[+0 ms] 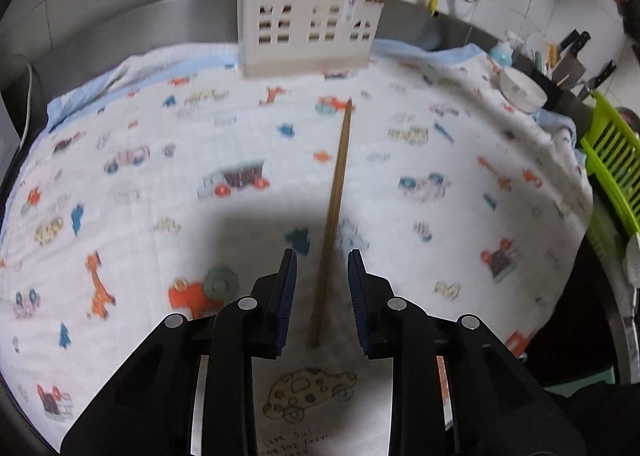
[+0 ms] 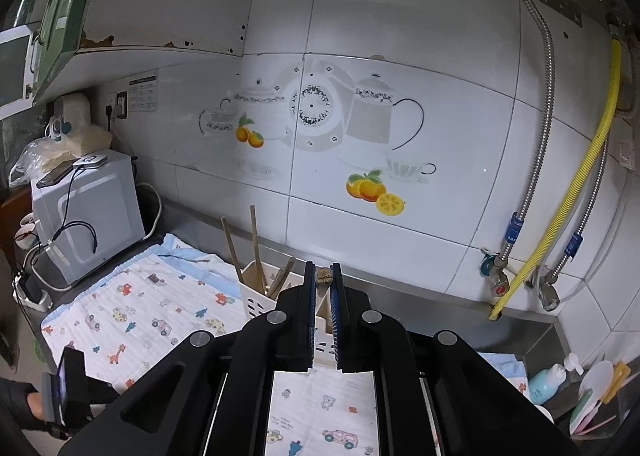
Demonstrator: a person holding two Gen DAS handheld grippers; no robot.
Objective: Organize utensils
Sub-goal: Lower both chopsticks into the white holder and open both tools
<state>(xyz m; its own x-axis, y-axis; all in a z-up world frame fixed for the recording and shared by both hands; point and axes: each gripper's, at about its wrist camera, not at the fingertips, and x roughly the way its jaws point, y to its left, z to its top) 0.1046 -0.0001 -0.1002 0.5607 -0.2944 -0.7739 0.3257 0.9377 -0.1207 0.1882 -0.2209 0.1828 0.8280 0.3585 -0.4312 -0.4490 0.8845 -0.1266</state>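
While left fingers (image 1: pixel 322 256) gape astride chopstick (image 1: pixel 334 216) (left view only) | right fingers (image 2: pixel 322 268) clamp chopstick end (image 2: pixel 324 277) above holder (image 2: pixel 256 304)

One loose chopstick (image 1: pixel 335 216), one white holder (image 1: pixel 306 24) (several chopsticks inside), one bowl (image 1: pixel 522 90).

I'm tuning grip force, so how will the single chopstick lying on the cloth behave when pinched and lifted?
The chopstick looks like thin, straight wood, so probably stiff and light. The left gripper straddles its near end, so it may droop or pivot when lifted. The soft patterned cloth should probably keep it from rolling.
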